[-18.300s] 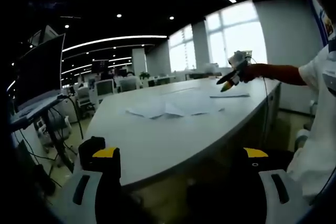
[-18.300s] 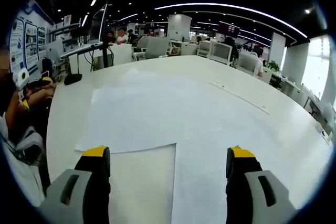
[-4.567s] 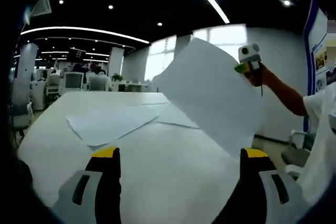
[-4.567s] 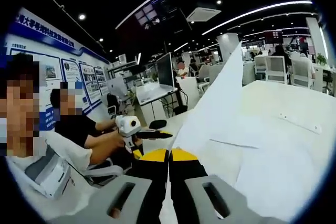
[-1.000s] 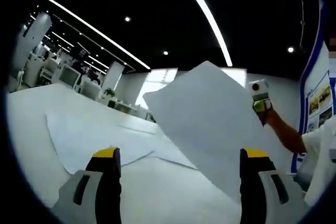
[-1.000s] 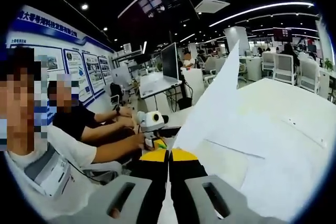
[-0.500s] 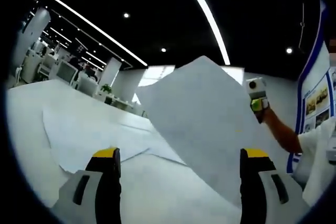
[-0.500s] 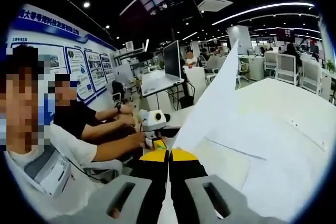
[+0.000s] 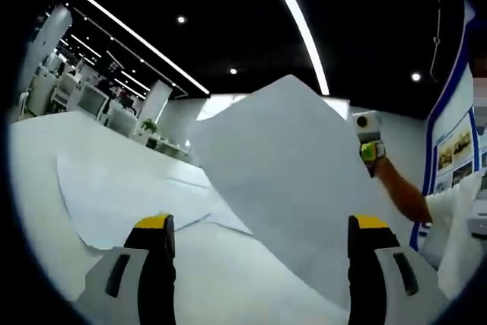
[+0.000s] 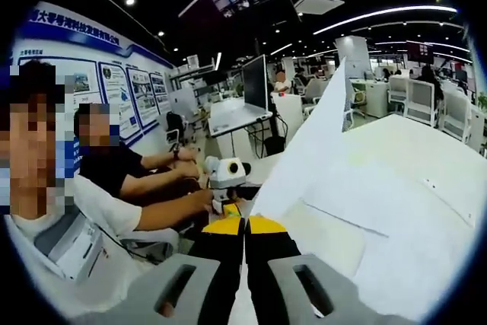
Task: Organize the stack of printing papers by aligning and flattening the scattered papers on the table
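So the landmark here is the big white table [image 9: 46, 188]. In the left gripper view, the left gripper [image 9: 259, 234] hangs over the near part of it with its two yellow-tipped jaws spread wide apart and nothing between them. Flat on the table just past the left jaw there's a loose spread of papers [image 9: 129, 188], overlapping at odd angles, not lined up at all. Further right, one single sheet [image 9: 289, 180] is lifted clear of the table, tilted with a corner pointing up, and its lower edge drops down between the jaws in the picture. At the sheet's right edge you can see the right gripper [image 9: 368, 150], held by a person's hand and bare forearm, pinching the sheet there.

In the right gripper view, off the table's left end, two people sit side by side, and the left gripper [image 10: 226, 205] shows low by the table edge in a hand. The right gripper [image 10: 244, 224] has its jaws clamped tight together on the lifted sheet [image 10: 312, 157], which rises from the tips to a point. Right of that, more papers [image 10: 396, 226] lie flat on the table [image 10: 426, 150], overlapping.
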### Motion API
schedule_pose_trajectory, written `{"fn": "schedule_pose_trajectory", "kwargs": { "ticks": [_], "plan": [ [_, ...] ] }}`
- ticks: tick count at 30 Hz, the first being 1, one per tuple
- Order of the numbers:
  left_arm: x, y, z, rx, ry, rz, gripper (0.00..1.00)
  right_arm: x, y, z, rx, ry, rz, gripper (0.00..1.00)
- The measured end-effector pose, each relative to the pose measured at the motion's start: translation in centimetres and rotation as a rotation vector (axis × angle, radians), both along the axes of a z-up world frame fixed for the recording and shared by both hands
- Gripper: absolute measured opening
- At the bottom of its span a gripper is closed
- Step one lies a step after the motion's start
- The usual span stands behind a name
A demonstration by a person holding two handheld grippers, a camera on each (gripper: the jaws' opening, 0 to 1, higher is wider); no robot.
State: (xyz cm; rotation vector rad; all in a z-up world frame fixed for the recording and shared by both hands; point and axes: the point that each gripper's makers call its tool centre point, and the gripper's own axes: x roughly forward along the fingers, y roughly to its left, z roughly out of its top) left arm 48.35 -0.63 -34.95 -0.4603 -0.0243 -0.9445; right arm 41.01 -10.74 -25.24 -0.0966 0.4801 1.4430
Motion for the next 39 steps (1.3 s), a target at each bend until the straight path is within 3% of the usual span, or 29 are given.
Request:
{"fn": "schedule_pose_trajectory", "kwargs": {
  "ticks": [39],
  "plan": [
    [-1.0, -0.8, 0.4, -0.034, -0.006, -0.065, 0.92, -0.6, 2.9, -0.3, 0.003, 0.0, 0.079, 0.0]
  ]
}}
